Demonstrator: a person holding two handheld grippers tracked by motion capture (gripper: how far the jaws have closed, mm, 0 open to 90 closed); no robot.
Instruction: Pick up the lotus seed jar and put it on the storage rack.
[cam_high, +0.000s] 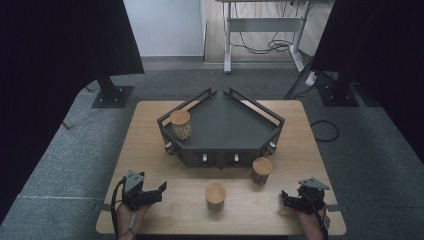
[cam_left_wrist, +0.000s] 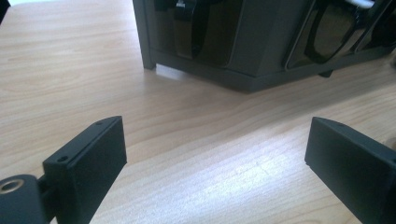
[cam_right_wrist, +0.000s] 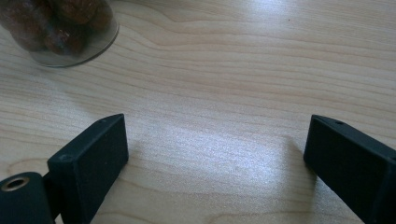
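One jar (cam_high: 180, 124) already up on the dark tray (cam_high: 227, 122), well past both pairs of jaws. Two more jars waiting on the table (cam_high: 150, 145): middle jar (cam_high: 215, 195) between left gripper (cam_high: 161, 188) and right gripper (cam_high: 283, 196), other jar (cam_high: 261, 170) near the tray. Jaws wide apart, nothing held. Perhaps nuts inside.

Left gripper (cam_high: 161, 188) and right gripper (cam_high: 284, 195): fingers spread wide.
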